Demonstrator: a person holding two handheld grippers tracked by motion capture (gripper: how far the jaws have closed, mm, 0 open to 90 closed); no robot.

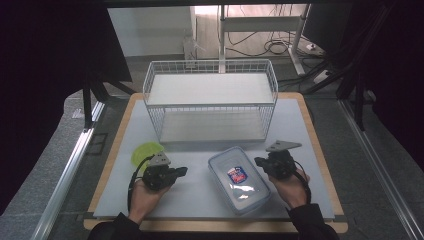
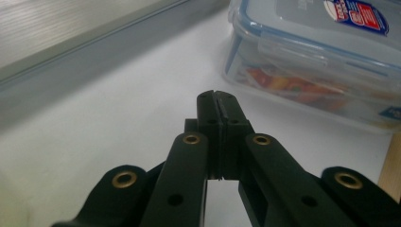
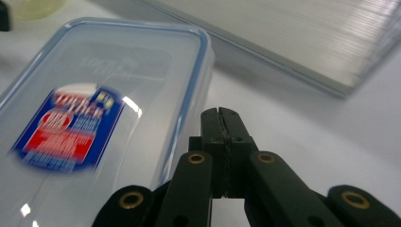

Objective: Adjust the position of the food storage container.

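Note:
A clear plastic food box with a blue-rimmed lid and a red and blue sticker lies on the white table mat, between the two hands. My left gripper is held just left of it, jaws pressed together with nothing in them, pointing toward the box. My right gripper sits at the box's right upper edge, jaws also pressed together and empty. The lid fills the left of the right gripper view. In the gripper views the left gripper and the right gripper both hover over the mat.
A white wire basket rack with two shelves stands at the back of the mat. A yellow-green round lid or plate lies by the left hand. The wooden table edge runs along the front.

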